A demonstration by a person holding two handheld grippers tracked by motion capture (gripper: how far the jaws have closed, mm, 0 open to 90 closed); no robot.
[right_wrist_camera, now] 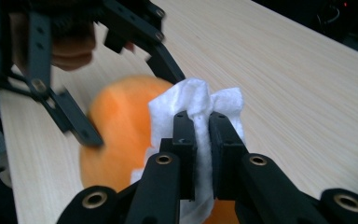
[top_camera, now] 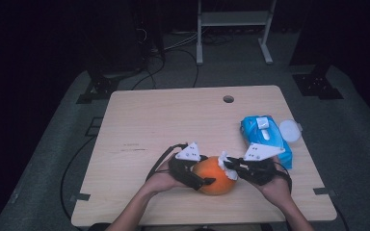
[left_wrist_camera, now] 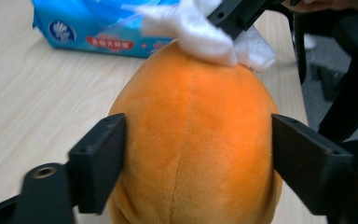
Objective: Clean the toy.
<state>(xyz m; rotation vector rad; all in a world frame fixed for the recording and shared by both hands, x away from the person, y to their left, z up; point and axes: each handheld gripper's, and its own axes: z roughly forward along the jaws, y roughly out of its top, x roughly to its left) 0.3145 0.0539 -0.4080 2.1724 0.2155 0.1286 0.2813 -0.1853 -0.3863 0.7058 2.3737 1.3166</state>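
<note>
**Clerk:** Orange plush ball (top_camera: pixel 214 176), one item, on the near part of the table (top_camera: pixel 173 120), between the two hands. Soft pile, a seam running up its middle in the left gripper view.

**Checker:** Held by what?

**Clerk:** Left gripper (left_wrist_camera: pixel 198 158), jaws set one on each flank of the ball, pads against the plush. Half open at most, the ball filling the gap. No earlier picture to compare.

**Checker:** Second item?

**Clerk:** White wipe (right_wrist_camera: pixel 193 105), one sheet, crumpled, lying on the top of the ball at its far end as the left gripper view has it. Right gripper (right_wrist_camera: pixel 203 140) has it pinched, jaws all but together with the sheet bunched up between them.

**Checker:** Containers?

**Clerk:** Blue wipes packet (top_camera: pixel 265 137), soft pack, flat on the table to the right of the ball, behind the right hand. White flap on its top face; whether it is lifted I cannot tell, and the contents cannot be seen. Printed label visible on its side in the left gripper view.

**Checker:** Anything beside it?

**Clerk:** Round white lid (top_camera: pixel 289 130), touching the packet's right edge, near the table's rim.
</note>
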